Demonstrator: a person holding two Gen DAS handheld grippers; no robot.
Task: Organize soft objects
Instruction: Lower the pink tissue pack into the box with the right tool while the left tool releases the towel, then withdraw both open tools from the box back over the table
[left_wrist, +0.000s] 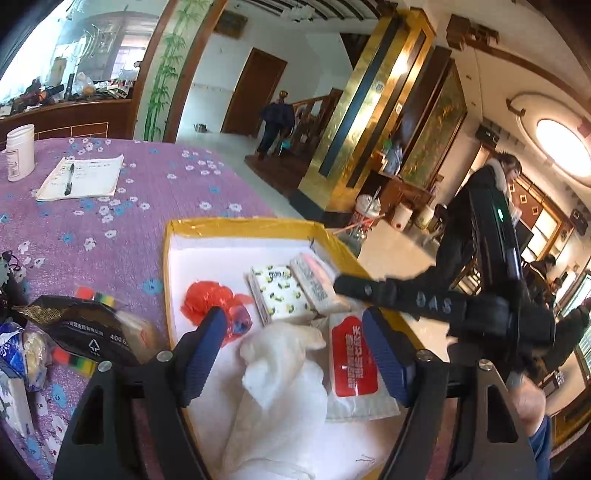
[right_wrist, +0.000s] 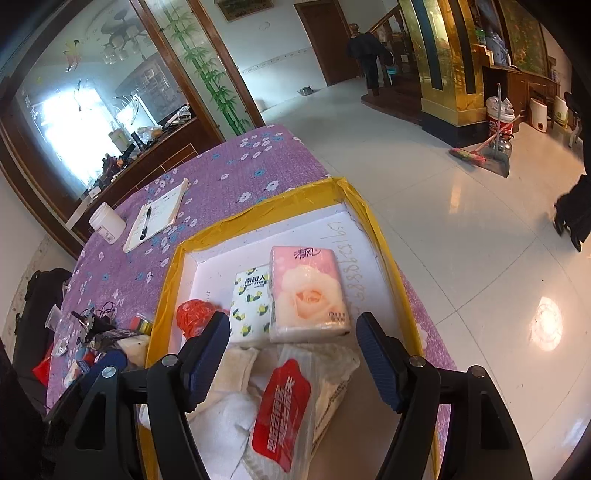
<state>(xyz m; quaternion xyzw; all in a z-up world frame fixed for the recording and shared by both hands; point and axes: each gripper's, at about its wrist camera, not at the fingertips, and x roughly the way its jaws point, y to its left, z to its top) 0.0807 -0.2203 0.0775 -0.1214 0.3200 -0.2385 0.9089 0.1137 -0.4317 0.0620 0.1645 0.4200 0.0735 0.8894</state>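
Observation:
A white box with a yellow taped rim (left_wrist: 236, 223) (right_wrist: 280, 199) sits on the purple flowered table. In it lie a red plastic bag (left_wrist: 207, 301) (right_wrist: 192, 315), a bee-print tissue pack (left_wrist: 279, 293) (right_wrist: 249, 306), a pink rose tissue pack (left_wrist: 317, 282) (right_wrist: 308, 291), a white towel (left_wrist: 280, 373) (right_wrist: 225, 406) and a red-and-white wipes pack (left_wrist: 352, 365) (right_wrist: 284, 410). My left gripper (left_wrist: 295, 354) hangs open over the towel, holding nothing. My right gripper (right_wrist: 293, 354) hangs open over the wipes pack, holding nothing; its body shows in the left wrist view (left_wrist: 406, 295).
Left of the box lie a black snack bag (left_wrist: 85, 332), colourful sponges (left_wrist: 74, 362) and other packets (right_wrist: 96, 350). A notepad with a pen (left_wrist: 81, 177) (right_wrist: 155, 218) and a white jar (left_wrist: 20, 151) (right_wrist: 107, 221) stand farther back. The table edge drops to tiled floor on the right.

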